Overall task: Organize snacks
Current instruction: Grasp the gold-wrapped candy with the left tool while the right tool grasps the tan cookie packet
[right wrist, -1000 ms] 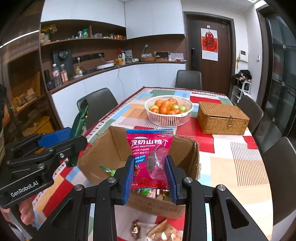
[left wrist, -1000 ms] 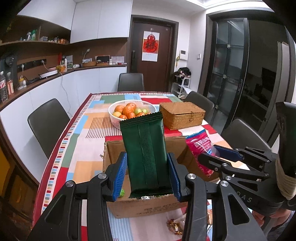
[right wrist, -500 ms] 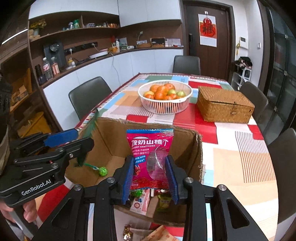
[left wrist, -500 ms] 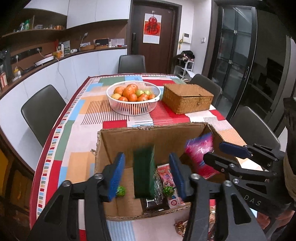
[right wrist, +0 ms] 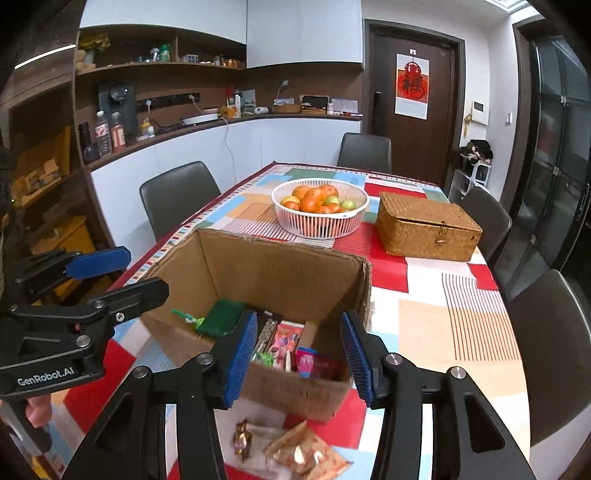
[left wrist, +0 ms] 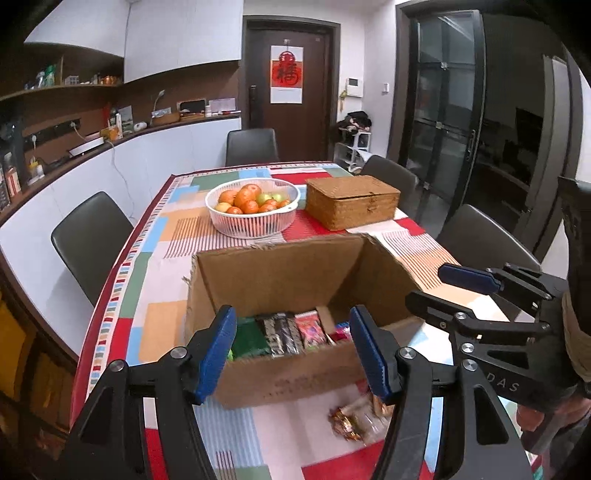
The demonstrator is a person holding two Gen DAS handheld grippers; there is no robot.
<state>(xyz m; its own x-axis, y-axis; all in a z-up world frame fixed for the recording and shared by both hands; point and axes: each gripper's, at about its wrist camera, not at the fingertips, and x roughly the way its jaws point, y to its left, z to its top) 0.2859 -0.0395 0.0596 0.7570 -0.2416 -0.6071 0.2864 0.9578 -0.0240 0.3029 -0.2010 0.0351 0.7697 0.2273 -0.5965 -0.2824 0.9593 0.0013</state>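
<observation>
Several snack packets (right wrist: 284,341) lie in the cardboard box (right wrist: 284,273) just ahead of both hand-held grippers; left hand-held gripper (left wrist: 293,347) and right hand-held gripper (right wrist: 299,360) empty, jaws just opened; wrapped snacks (right wrist: 295,448) remain on the worktop (right wrist: 443,314) beneath, likely next.

Dim indoor light, fisheye bend w/ dark corners, slight blur near bottom edges.

1. A home dining room joined to a kitchen area is shown.
2. A long dining table (right wrist: 458,332) is covered by a colourful patchwork tablecloth and ringed by dark chairs (right wrist: 177,195).
3. A fruit basket (right wrist: 320,210) is set on it.
4. A counter (right wrist: 229,122), wall shelves (right wrist: 159,64) and white cabinets (right wrist: 303,29) are seen behind.
</observation>
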